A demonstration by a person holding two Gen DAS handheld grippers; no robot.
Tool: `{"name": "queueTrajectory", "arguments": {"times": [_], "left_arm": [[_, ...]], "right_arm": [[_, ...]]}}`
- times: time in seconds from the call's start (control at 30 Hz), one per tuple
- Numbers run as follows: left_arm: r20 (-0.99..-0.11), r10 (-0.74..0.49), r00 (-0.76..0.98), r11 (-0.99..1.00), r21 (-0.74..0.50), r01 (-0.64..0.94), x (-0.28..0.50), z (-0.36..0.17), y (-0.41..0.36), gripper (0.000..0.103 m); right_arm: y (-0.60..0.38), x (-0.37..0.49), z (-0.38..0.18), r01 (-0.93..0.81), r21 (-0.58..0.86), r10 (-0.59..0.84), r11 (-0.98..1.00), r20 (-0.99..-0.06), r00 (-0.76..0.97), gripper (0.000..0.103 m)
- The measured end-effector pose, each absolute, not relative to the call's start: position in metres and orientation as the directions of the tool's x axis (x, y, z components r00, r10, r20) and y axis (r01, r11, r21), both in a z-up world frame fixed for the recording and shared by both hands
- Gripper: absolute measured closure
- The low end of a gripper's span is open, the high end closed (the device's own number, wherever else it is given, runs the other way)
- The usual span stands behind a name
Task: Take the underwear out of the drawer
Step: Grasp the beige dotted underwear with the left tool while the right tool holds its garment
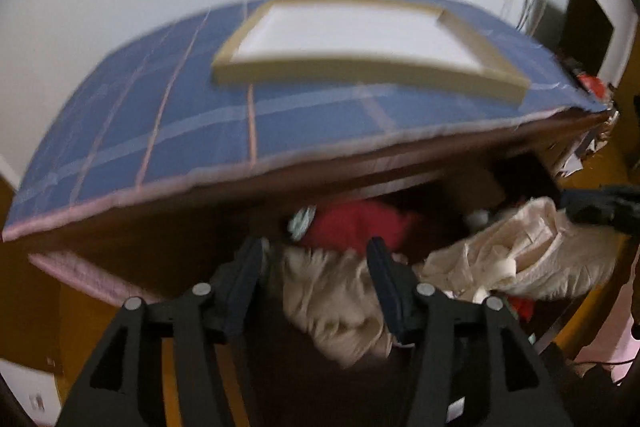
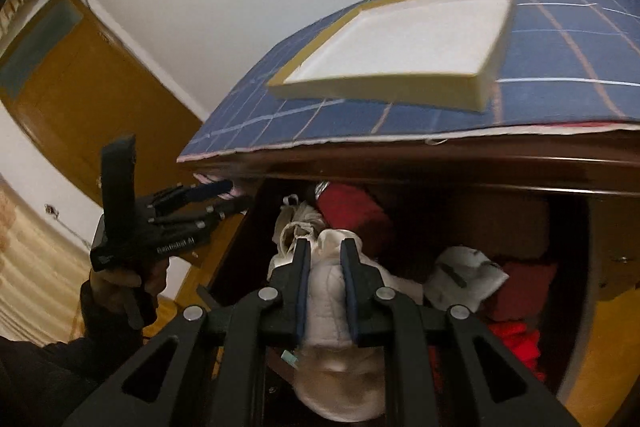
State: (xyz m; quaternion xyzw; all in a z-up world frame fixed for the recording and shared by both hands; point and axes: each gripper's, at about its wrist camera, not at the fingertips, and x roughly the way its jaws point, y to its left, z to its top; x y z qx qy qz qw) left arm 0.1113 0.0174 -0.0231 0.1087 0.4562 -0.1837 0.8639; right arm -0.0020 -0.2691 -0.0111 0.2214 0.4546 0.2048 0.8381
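Closest to my right camera, the right claw [image 2: 326, 247] was clamped on a cream bundle of underwear [image 2: 332, 303], its pads pressing the cloth from both sides, just above the open drawer [image 2: 568, 267]. Behind it stood the desk [image 2: 440, 167] with its blue checked cloth [image 2: 560, 67], and on that a shallow cream tray [image 2: 400, 39]. Inside the drawer lay red clothes [image 2: 352, 211] and a white garment [image 2: 464, 275]. My left claw [image 1: 316, 251] stood open over the drawer with beige fabric [image 1: 332, 307] showing between its fingers, though the blur hid whether the pads touched it. From the right camera I saw a hand [image 2: 120, 279] holding that left claw at the desk's corner.
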Motion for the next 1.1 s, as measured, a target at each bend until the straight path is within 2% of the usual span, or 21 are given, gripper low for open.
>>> {"name": "queueTrajectory", "arguments": {"times": [0.27, 0.37, 0.43, 0.5, 0.57, 0.6, 0.67, 0.7, 0.8, 0.83, 0.9, 1.0, 1.03, 1.07, 1.1], "left_arm": [[-0.918, -0.157, 0.364, 0.928, -0.012, 0.372, 0.131, -0.078, -0.006, 0.044], [-0.943, -0.114, 0.313, 0.938, 0.002, 0.347, 0.139, -0.098, -0.013, 0.031], [-0.954, -0.087, 0.288, 0.935, 0.021, 0.353, 0.141, -0.107, -0.016, 0.022], [-0.962, -0.081, 0.263, 0.939, 0.015, 0.344, 0.143, -0.115, -0.014, 0.017], [-0.959, -0.085, 0.271, 0.940, 0.013, 0.340, 0.143, -0.115, -0.013, 0.016], [-0.958, -0.085, 0.276, 0.941, 0.014, 0.339, 0.144, -0.115, -0.014, 0.016], [-0.947, -0.098, 0.304, 0.942, 0.009, 0.334, 0.141, -0.113, -0.013, 0.025], [-0.947, -0.093, 0.309, 0.937, 0.022, 0.349, 0.140, -0.114, -0.015, 0.037], [-0.938, -0.063, 0.340, 0.916, 0.080, 0.392, 0.133, -0.114, -0.020, 0.049], [-0.939, -0.078, 0.336, 0.912, 0.070, 0.405, 0.132, -0.114, -0.021, 0.063], [-0.942, -0.111, 0.316, 0.910, 0.032, 0.414, 0.129, -0.115, -0.022, 0.065], [-0.934, -0.156, 0.322, 0.921, -0.020, 0.389, 0.130, -0.110, -0.017, 0.076], [-0.930, -0.167, 0.327, 0.922, -0.031, 0.385, 0.131, -0.109, -0.014, 0.081], [-0.926, -0.178, 0.333, 0.923, -0.039, 0.384, 0.130, -0.107, -0.012, 0.083], [-0.921, -0.190, 0.339, 0.919, -0.046, 0.391, 0.127, -0.104, -0.009, 0.089]], "right_arm": [[-0.241, -0.002, -0.047, -0.185, 0.518, 0.549, 0.835, -0.759, 0.350, 0.084], [-0.243, -0.002, -0.049, -0.193, 0.512, 0.546, 0.837, -0.772, 0.324, 0.082], [-0.244, -0.002, -0.047, -0.197, 0.499, 0.537, 0.844, -0.784, 0.311, 0.072], [-0.244, 0.001, -0.044, -0.209, 0.477, 0.521, 0.853, -0.797, 0.307, 0.048], [-0.244, 0.005, -0.041, -0.222, 0.451, 0.502, 0.864, -0.807, 0.311, 0.039], [-0.244, 0.008, -0.041, -0.231, 0.439, 0.493, 0.868, -0.814, 0.307, 0.039], [-0.244, 0.015, -0.044, -0.240, 0.419, 0.476, 0.876, -0.832, 0.285, 0.039], [-0.243, 0.019, -0.048, -0.239, 0.398, 0.455, 0.886, -0.847, 0.274, 0.039], [-0.241, 0.026, -0.061, -0.249, 0.338, 0.393, 0.908, -0.892, 0.222, 0.039], [-0.238, 0.027, -0.067, -0.265, 0.325, 0.380, 0.908, -0.905, 0.193, 0.039], [-0.227, 0.028, -0.081, -0.311, 0.267, 0.322, 0.912, -0.936, 0.142, 0.039], [-0.215, 0.029, -0.093, -0.348, 0.184, 0.244, 0.919, -0.960, 0.136, 0.039], [-0.215, 0.029, -0.095, -0.347, 0.194, 0.253, 0.918, -0.958, 0.133, 0.042], [-0.215, 0.029, -0.096, -0.345, 0.203, 0.262, 0.916, -0.956, 0.133, 0.053], [-0.214, 0.028, -0.095, -0.348, 0.209, 0.268, 0.914, -0.954, 0.133, 0.059]]}}
